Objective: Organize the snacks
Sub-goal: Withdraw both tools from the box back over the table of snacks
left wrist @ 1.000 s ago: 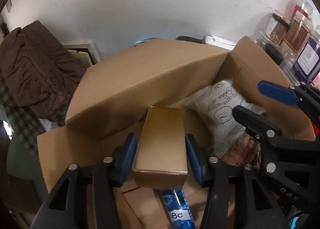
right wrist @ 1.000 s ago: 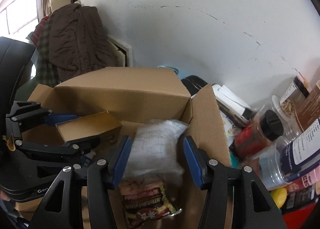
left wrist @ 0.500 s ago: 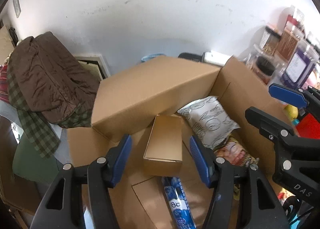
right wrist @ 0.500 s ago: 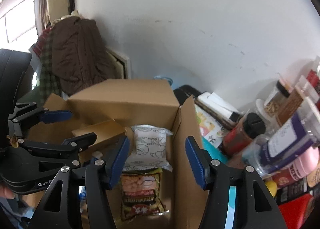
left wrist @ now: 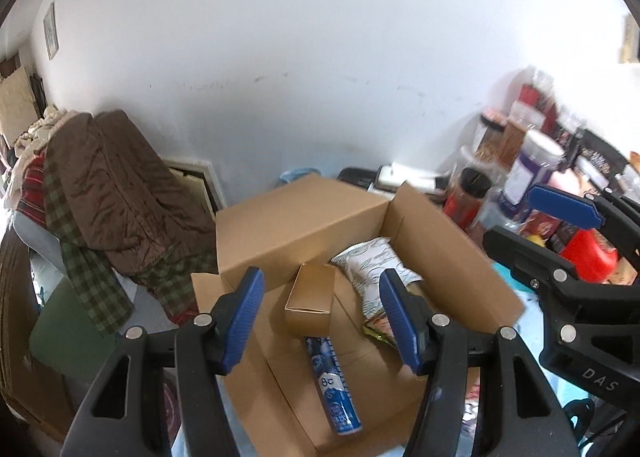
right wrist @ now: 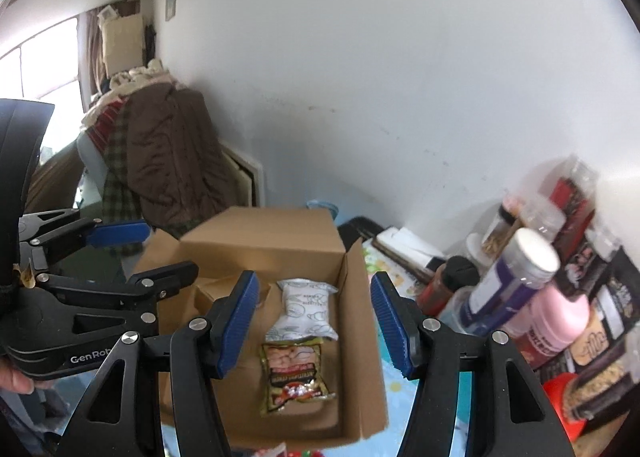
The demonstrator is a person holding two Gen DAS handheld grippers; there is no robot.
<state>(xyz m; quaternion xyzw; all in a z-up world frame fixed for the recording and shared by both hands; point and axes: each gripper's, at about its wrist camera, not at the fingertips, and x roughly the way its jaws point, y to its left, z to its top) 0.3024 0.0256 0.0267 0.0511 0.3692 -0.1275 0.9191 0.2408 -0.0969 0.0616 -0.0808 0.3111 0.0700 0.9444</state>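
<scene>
An open cardboard box (left wrist: 304, 217) (right wrist: 264, 237) holds a small gold carton (left wrist: 310, 297) (right wrist: 212, 289), a white printed snack bag (left wrist: 374, 265) (right wrist: 304, 309), a yellow-red snack packet (right wrist: 294, 375) (left wrist: 378, 327) and a blue tube (left wrist: 334, 385). My left gripper (left wrist: 322, 317) hovers above the gold carton, open, with its pads clear of it. Over the white bag and the packet my right gripper (right wrist: 314, 321) is open too, touching neither. Each gripper shows in the other's view: the right gripper (left wrist: 560, 241) and the left gripper (right wrist: 136, 253).
Jars, bottles and snack packs (right wrist: 516, 285) (left wrist: 528, 161) crowd the right side beside the box. A brown coat over checked cloth (left wrist: 120, 193) is piled at the left. A white wall stands close behind. A hand (right wrist: 12, 377) holds the left gripper.
Both grippers have lifted up and back from the box. The gold carton and the white bag, earlier close between the pads, now lie in the box well below them.
</scene>
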